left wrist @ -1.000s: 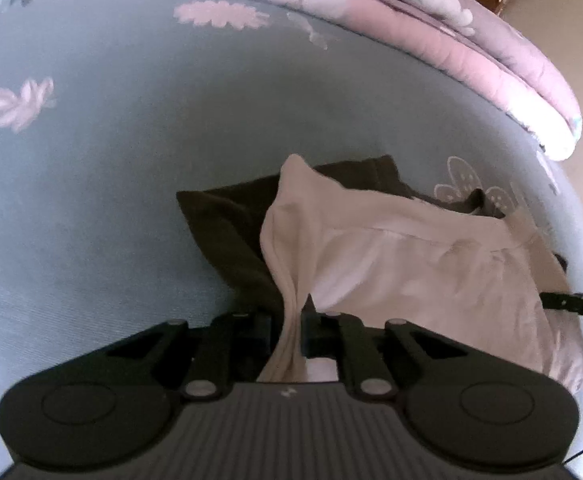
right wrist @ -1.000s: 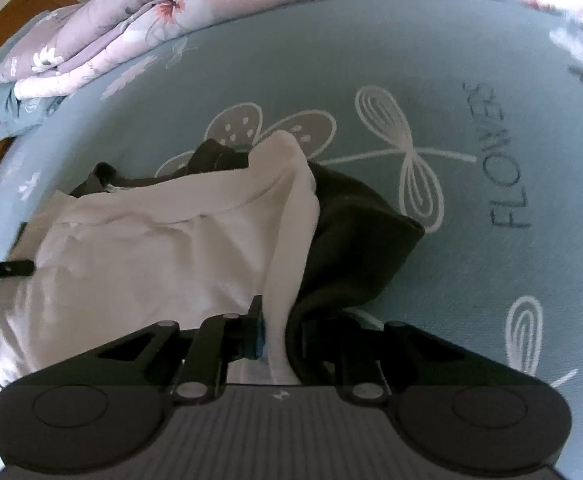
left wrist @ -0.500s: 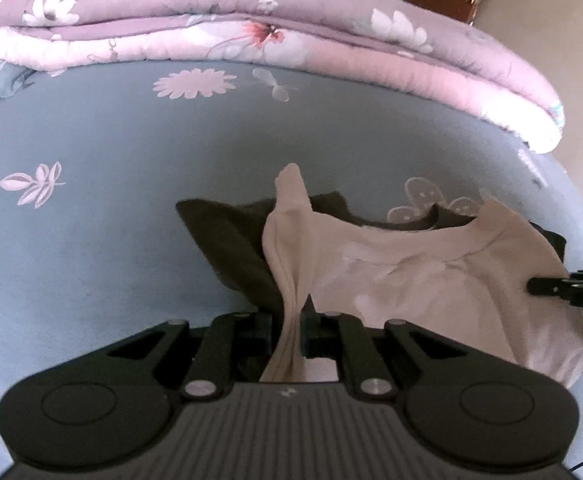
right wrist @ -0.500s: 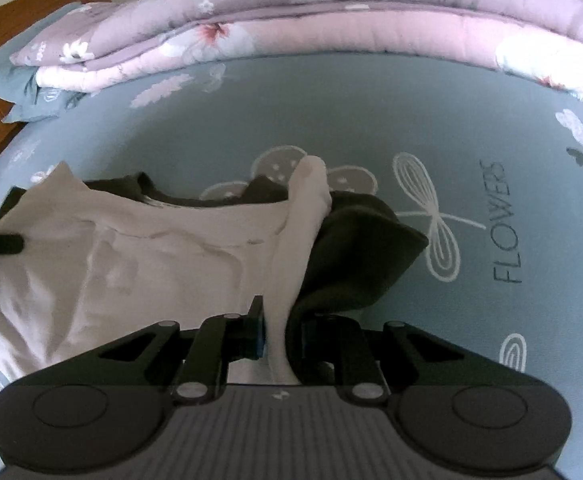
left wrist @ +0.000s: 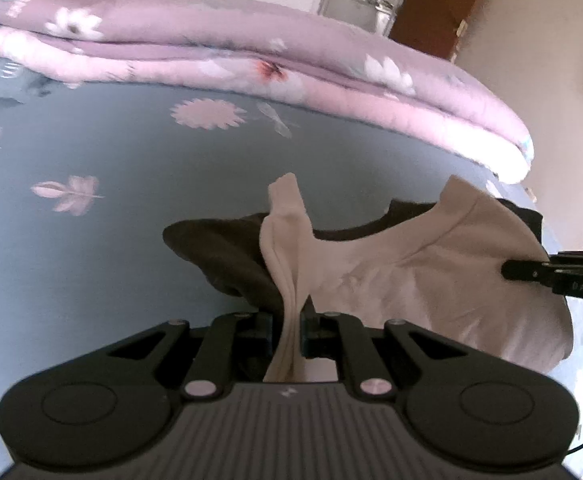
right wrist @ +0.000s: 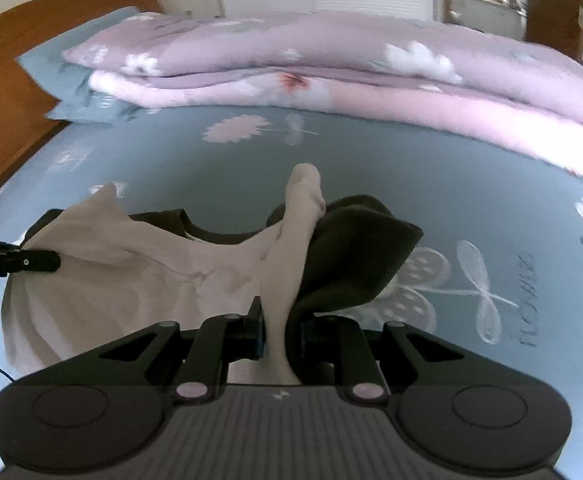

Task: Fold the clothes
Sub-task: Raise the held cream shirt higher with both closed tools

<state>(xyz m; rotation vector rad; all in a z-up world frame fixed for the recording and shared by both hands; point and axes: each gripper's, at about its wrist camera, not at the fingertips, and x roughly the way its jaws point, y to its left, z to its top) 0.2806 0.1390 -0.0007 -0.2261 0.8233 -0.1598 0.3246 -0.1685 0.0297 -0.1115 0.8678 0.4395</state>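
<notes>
A white shirt with dark sleeves (left wrist: 431, 276) hangs stretched between my two grippers above the blue bed sheet (left wrist: 91, 240). My left gripper (left wrist: 291, 320) is shut on one shoulder of it, a dark sleeve (left wrist: 227, 256) drooping to its left. My right gripper (right wrist: 281, 328) is shut on the other shoulder of the shirt (right wrist: 131, 280), a dark sleeve (right wrist: 355, 256) drooping to its right. Each gripper shows at the edge of the other's view: the right gripper (left wrist: 559, 276), the left gripper (right wrist: 15, 262).
A folded pink floral quilt (left wrist: 291, 68) lies across the far side of the bed, also in the right wrist view (right wrist: 331, 76). A blue pillow (right wrist: 79, 80) and wooden headboard (right wrist: 15, 80) are at far left. A doorway (left wrist: 427, 4) stands behind.
Both grippers have risen and tilted up, lifting the shirt off the sheet. The quilt and the room behind have come into view.
</notes>
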